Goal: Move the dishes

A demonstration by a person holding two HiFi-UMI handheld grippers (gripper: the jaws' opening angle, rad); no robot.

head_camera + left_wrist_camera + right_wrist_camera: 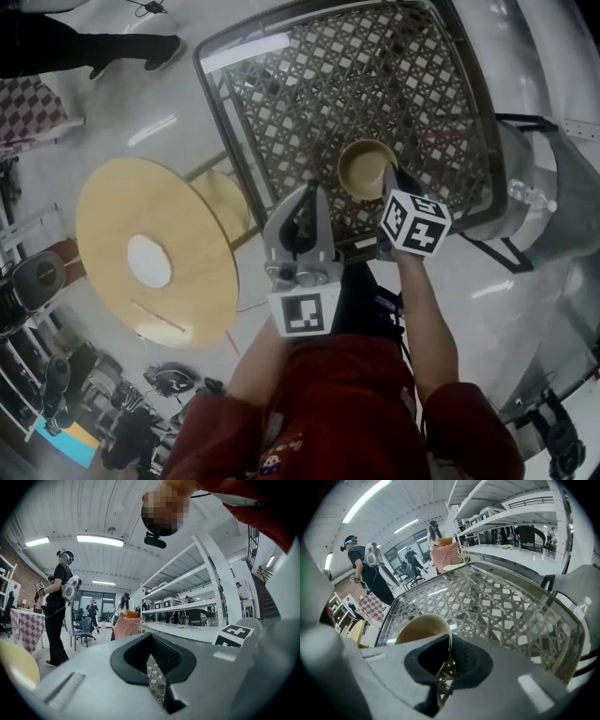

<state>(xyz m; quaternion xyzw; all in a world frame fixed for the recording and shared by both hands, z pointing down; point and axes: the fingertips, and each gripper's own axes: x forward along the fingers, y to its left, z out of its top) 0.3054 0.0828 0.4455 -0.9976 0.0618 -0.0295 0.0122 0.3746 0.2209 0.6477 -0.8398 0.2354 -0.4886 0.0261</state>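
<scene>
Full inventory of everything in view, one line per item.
bowl: 1, tan, over the lattice table's near edge
lattice table: 1, brown with a glass top, upper centre of the head view
round table: 1, light wood, left of the lattice table
disc: 1, white, on the round table; possibly a plate
bottle: 1, clear, right of the lattice table
checked cloth: 1, red and white, far left
bystander: 1, dark clothes, standing at the left of the left gripper view
shelving: 1 unit, white, background
left gripper: 1, grey, shut, empty, left of the bowl
right gripper: 1, grey, shut on the bowl's rim
sleeves: red, bottom of the head view
</scene>
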